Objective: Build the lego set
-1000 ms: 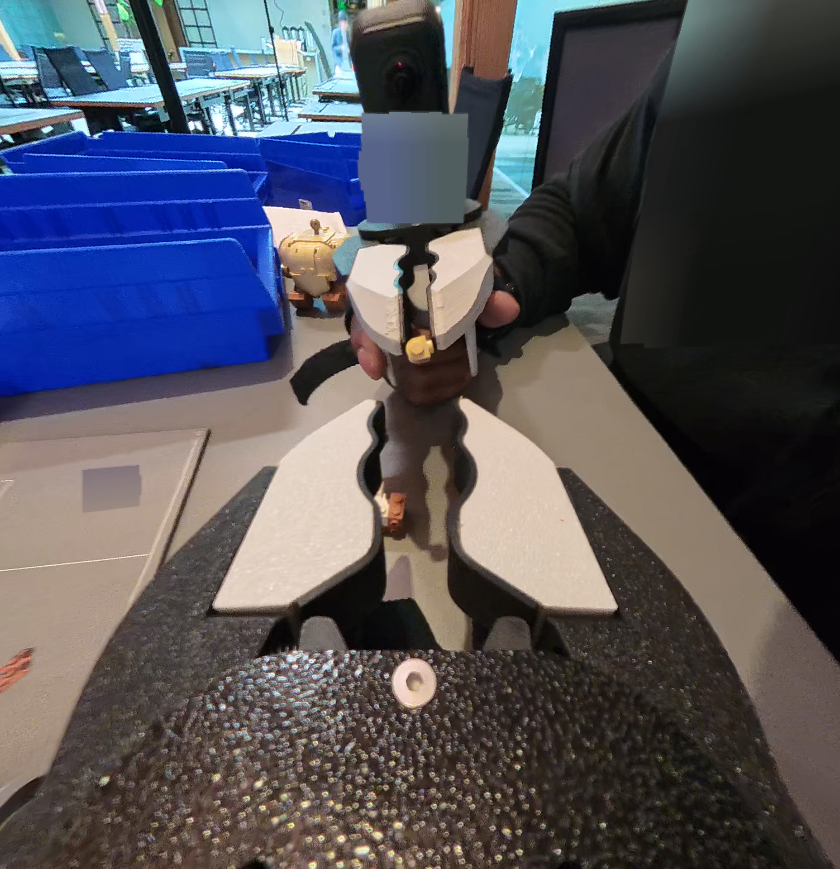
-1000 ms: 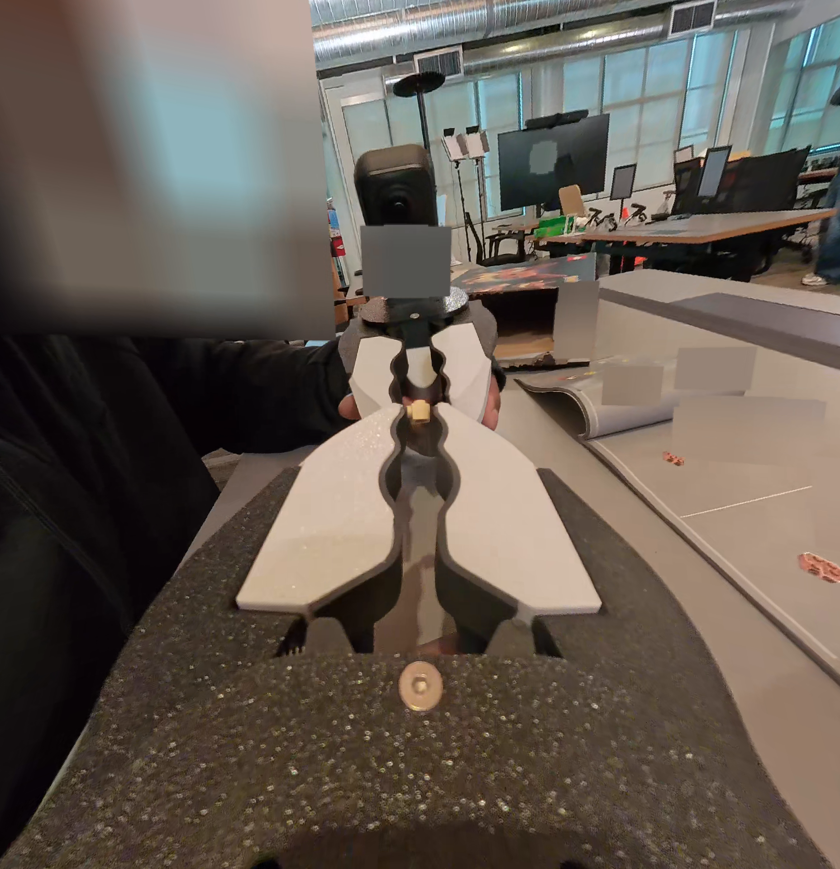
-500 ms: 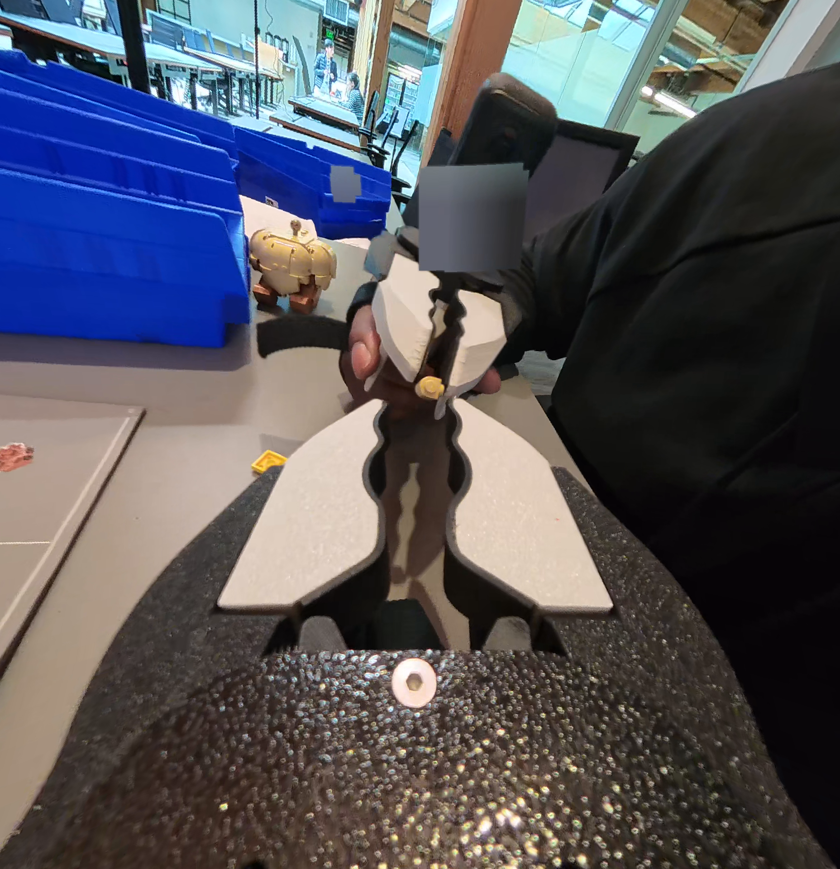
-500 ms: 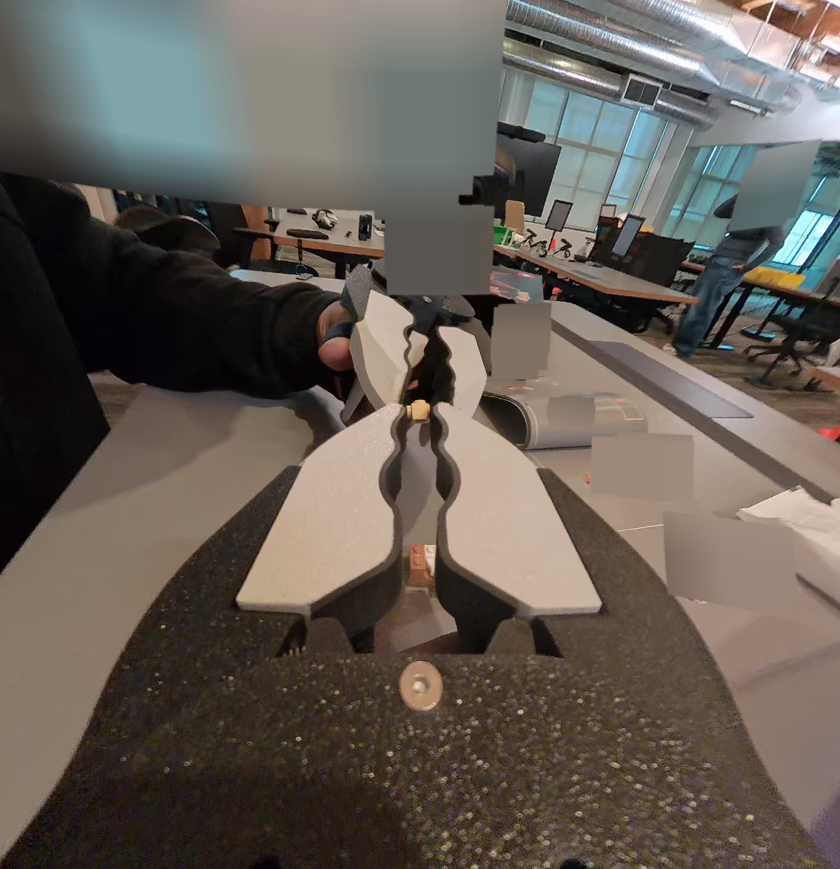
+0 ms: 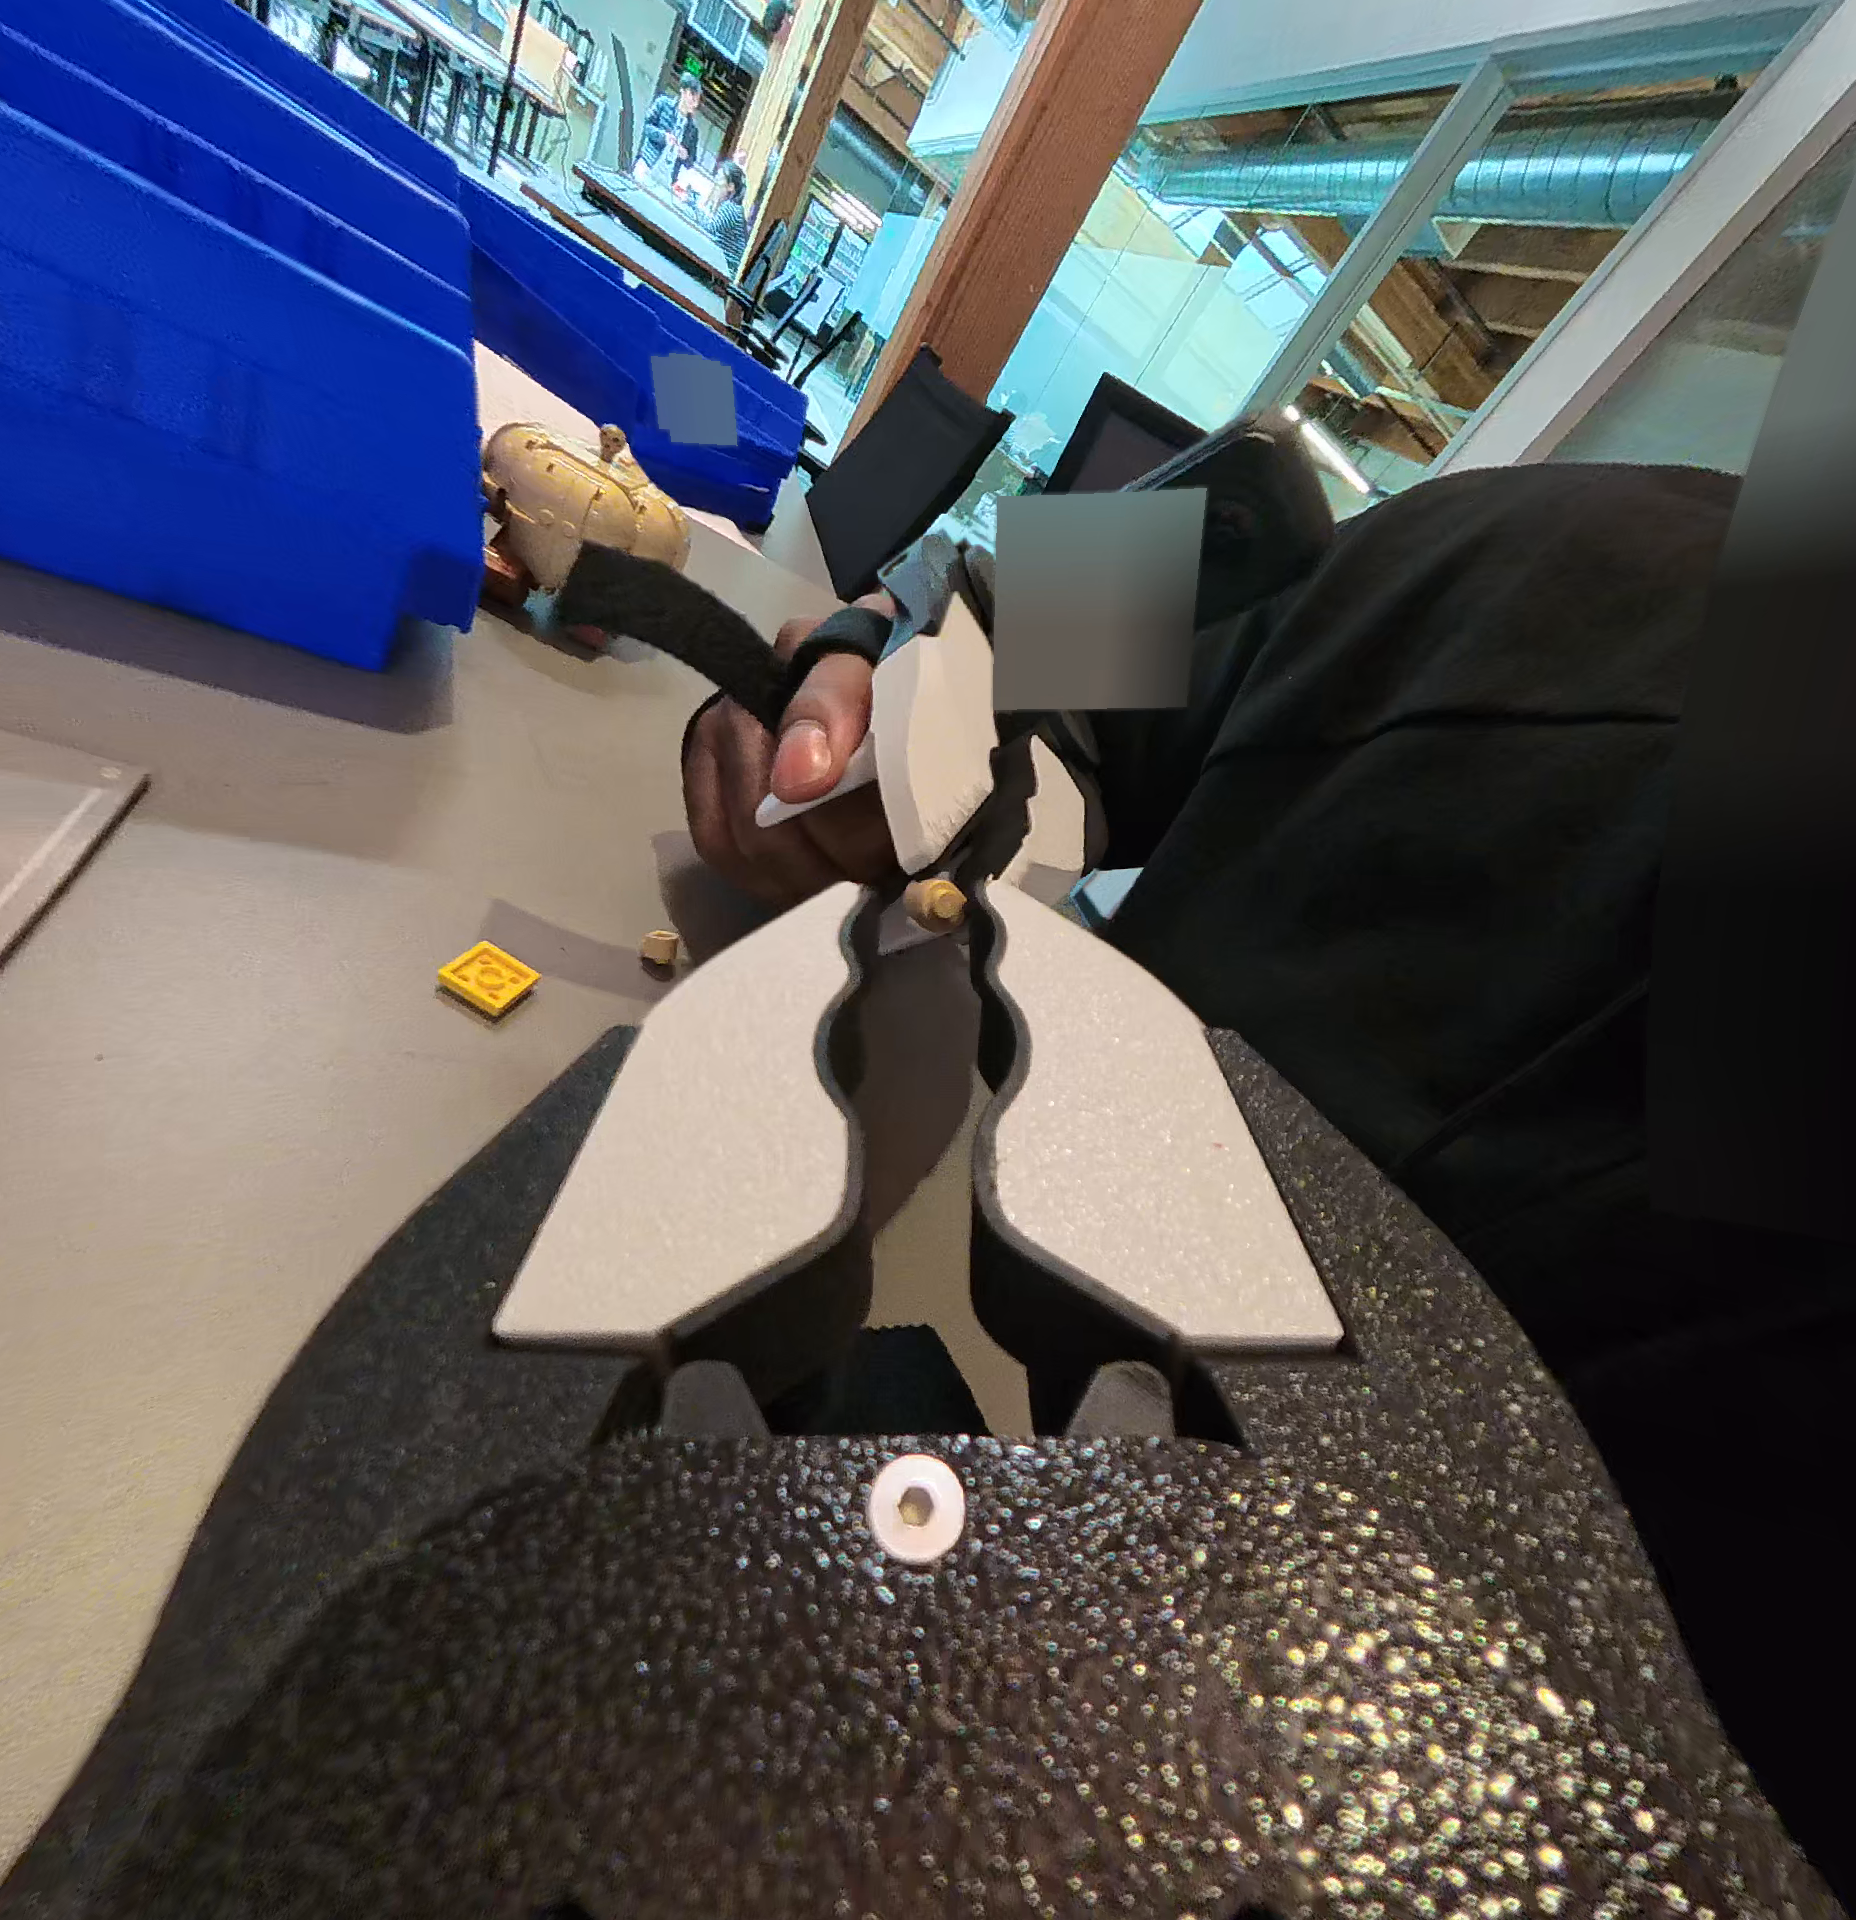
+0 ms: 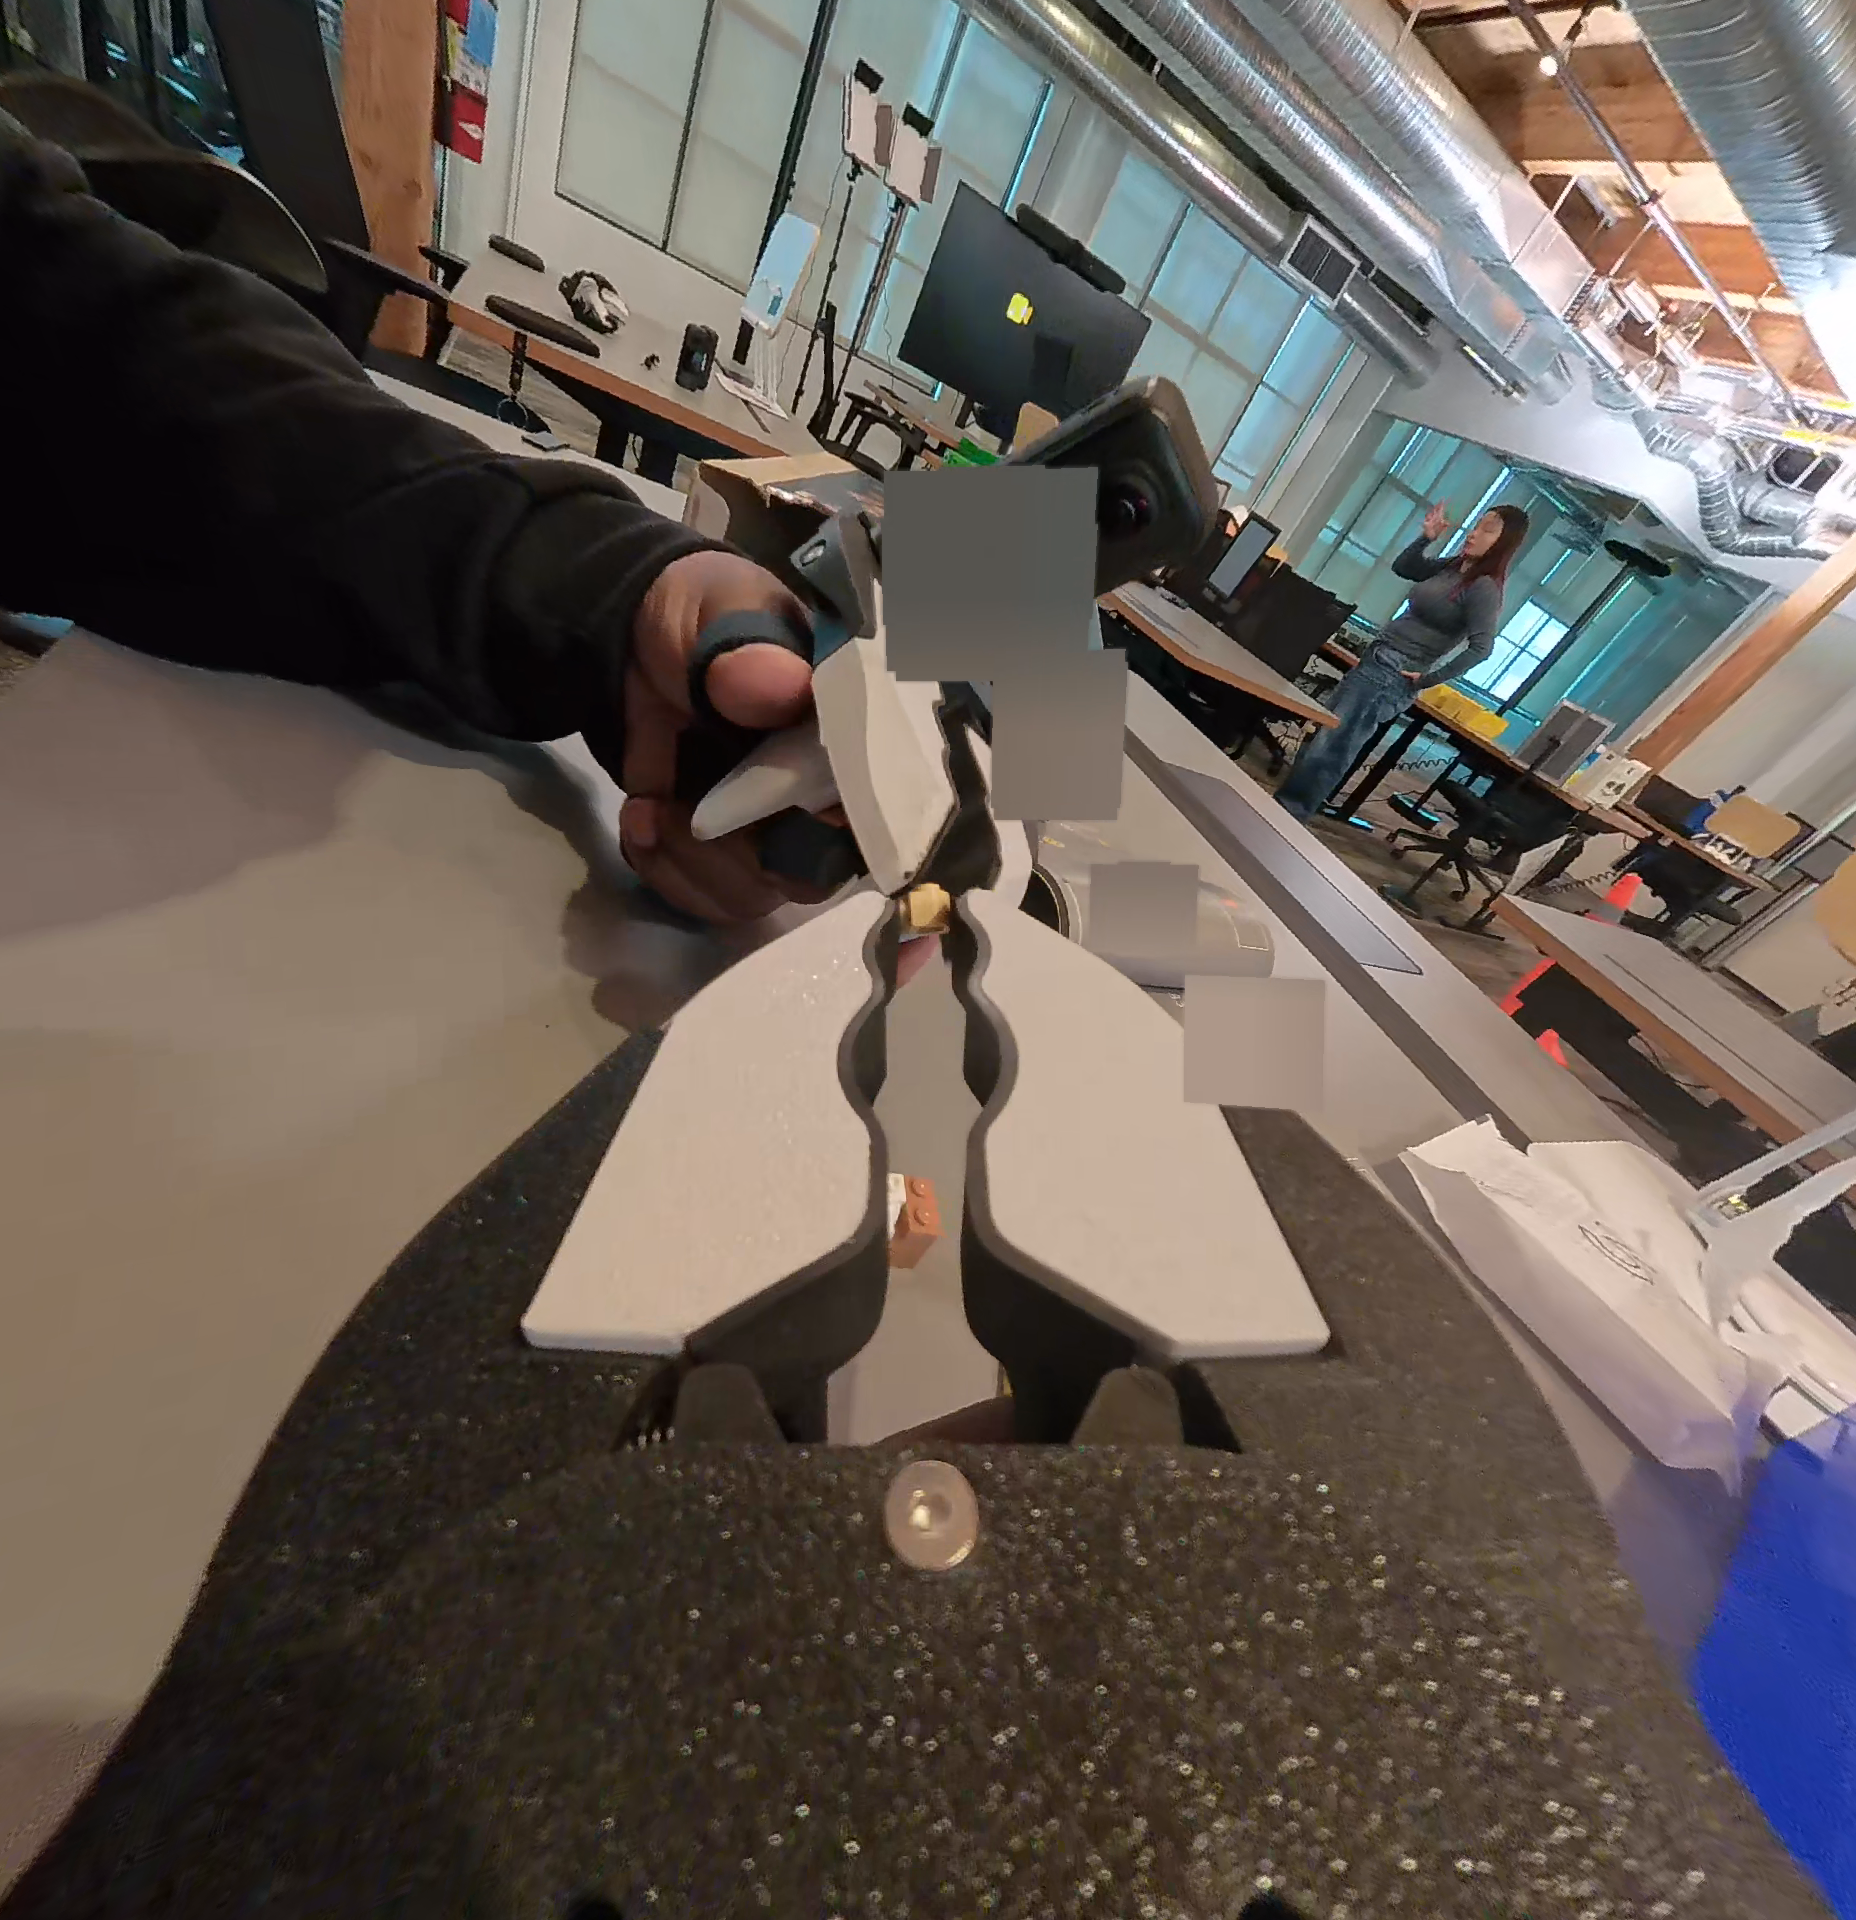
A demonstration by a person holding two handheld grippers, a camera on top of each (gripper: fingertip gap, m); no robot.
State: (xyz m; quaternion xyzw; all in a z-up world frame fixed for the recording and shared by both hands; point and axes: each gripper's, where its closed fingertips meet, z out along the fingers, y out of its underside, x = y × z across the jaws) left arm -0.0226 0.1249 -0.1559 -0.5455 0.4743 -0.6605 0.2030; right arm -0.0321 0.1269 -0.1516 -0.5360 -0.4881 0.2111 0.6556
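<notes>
L gripper [image 5: 919, 906] fingers narrower, now at tan peg [image 5: 934, 902].

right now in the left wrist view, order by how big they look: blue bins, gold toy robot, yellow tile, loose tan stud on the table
1. blue bins
2. gold toy robot
3. yellow tile
4. loose tan stud

The robot sits farther back than the tile, so it is likely truly bigger.

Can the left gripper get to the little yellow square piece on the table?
Probably yes. The yellow square piece lies flat on bare grey table, left of the left gripper, with nothing between them. The gripper would need to swing over.
</notes>
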